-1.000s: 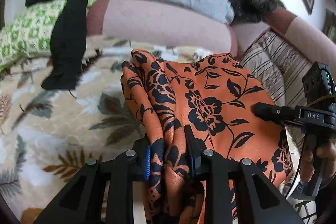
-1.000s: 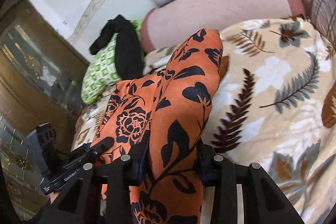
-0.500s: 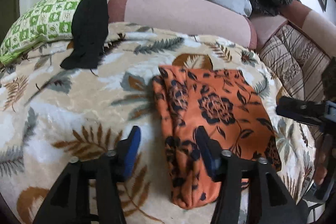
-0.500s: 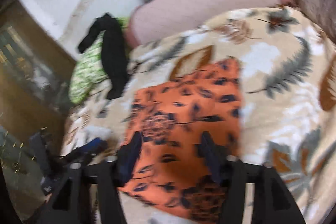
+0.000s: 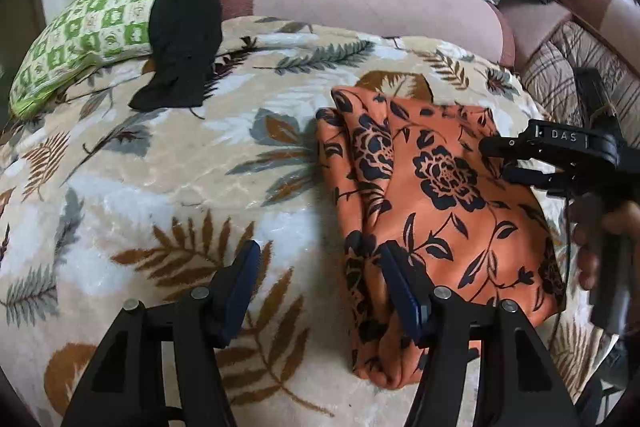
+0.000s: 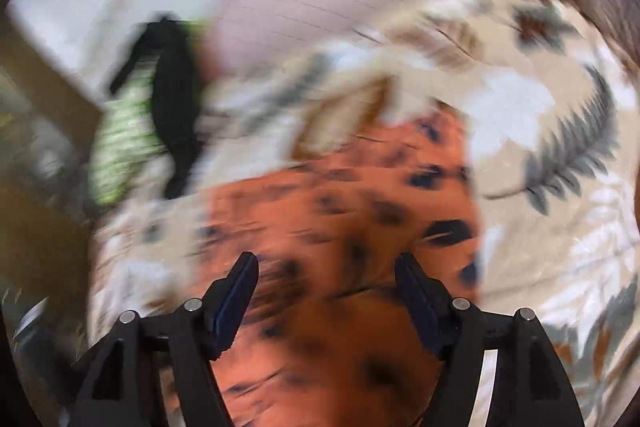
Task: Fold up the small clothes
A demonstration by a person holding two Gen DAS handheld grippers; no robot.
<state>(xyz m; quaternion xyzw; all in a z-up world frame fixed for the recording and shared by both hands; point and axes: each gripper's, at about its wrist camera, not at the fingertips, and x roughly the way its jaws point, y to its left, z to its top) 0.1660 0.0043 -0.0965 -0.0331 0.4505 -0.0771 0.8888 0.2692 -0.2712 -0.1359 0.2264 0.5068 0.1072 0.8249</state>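
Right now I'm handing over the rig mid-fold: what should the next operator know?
Left gripper: open, empty, low over the leaf-print blanket, beside the orange floral garment.
Right gripper: open, empty, above the same garment; that view is motion-blurred.
Done: the orange garment lies folded on the blanket, its left edge bunched.
Left: tidy that edge if needed; the black garment draped over the green pillow is unfolded.

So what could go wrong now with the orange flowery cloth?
The orange cloth lies folded on the leaf blanket, but its left edge looks bunched, so the fold may slump open. The left gripper is open with one finger over that edge and could snag it when it moves. The right gripper is open just above the cloth and could drag it.
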